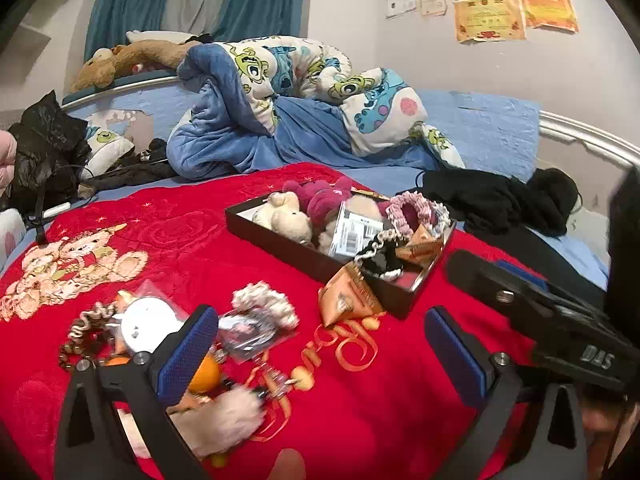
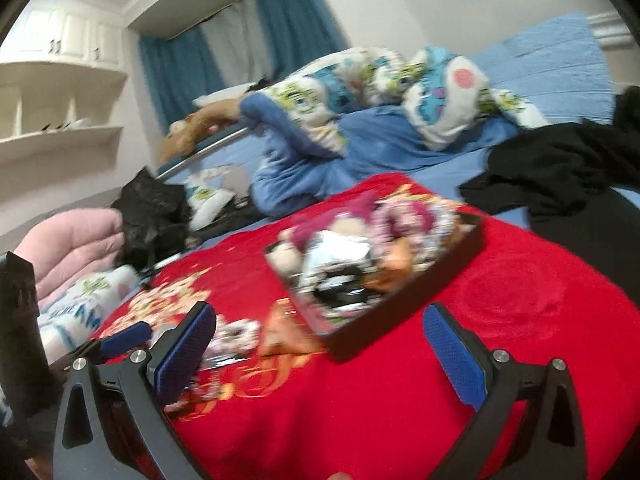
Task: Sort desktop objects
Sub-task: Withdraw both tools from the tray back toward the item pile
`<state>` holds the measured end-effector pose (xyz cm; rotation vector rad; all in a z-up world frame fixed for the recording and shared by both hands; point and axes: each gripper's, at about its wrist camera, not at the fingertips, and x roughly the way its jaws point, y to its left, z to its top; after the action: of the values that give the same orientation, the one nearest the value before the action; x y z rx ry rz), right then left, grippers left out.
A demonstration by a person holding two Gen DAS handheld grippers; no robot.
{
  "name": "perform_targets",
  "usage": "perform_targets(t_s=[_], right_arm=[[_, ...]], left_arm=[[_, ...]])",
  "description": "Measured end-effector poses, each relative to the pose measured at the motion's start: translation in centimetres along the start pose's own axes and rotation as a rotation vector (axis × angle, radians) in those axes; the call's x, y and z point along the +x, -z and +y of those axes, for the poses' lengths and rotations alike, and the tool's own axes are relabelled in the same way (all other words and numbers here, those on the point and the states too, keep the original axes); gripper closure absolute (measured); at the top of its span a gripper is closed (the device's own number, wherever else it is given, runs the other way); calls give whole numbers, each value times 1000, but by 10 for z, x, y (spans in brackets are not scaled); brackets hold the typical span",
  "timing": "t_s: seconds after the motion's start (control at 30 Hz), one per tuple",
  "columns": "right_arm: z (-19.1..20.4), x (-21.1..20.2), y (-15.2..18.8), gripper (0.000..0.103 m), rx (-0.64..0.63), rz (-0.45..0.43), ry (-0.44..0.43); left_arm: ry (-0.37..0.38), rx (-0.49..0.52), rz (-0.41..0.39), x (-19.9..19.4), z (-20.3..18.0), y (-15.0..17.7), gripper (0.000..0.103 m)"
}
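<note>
While both grippers hang spread and empty over the red blanket, the entry reads as follows. Left gripper: blue pads wide apart, nothing between them, held low over the near clutter. Just under its left finger: an orange ball and a pale fur pom, with a clear-wrapped keyring and a fluffy white scrunchie a little farther out. To the left: a white round toy and a beige coiled hair tie. Beyond the right finger: an orange snack packet leaning against the near wall of the black tray. Tray contents: plush toys, a labelled pouch, scrunchies, more orange packets; already well filled. Right gripper: likewise spread and empty, pointing toward the tray's near corner; its view is blurred, so finer detail cannot be told. Step in hand, by judgement: picking the next loose item for the tray, many still lying outside it. Handling note: the pom and ball lie nearest the left gripper; lower squarely over one item only, close on its bulk rather than its chain, and lift clear before crossing. The packet against the tray may slide if nudged; approach it from above.
</note>
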<state>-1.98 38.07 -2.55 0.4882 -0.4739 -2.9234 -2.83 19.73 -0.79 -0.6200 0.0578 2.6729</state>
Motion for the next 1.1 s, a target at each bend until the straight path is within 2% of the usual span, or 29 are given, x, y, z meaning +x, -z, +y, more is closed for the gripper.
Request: perform_targets(t_s=[0.2,0.43,0.63,0.8,0.87,0.97,1.03,1.1], right_arm=[[41,15,7,0,-52,67,-29],[75,23,14,0,-33,49,-35],[104,35,15,0,-162,68,-17],[112,54,10,0,-174,94,10],[111,61,7,0,-144,91,-4],[112,64,-3,5,-104,80,-50],[115,60,-11,5,-133,39,-36],[117,62,-13,5,-154,43,-38]], left_arm=[[-40,-4,-12,-26,33,5,0],[-87,-80,5,-48,86,12,0],[-126,-98,25,-55,124,23,0],[-165,-130,44,-50,157,24,0],[-176,-138,49,-45,166,24,0],[-154,-159,91,-34,179,25,0],[-170,-171,110,-28,186,25,0],[-182,-158,126,-22,191,24,0]])
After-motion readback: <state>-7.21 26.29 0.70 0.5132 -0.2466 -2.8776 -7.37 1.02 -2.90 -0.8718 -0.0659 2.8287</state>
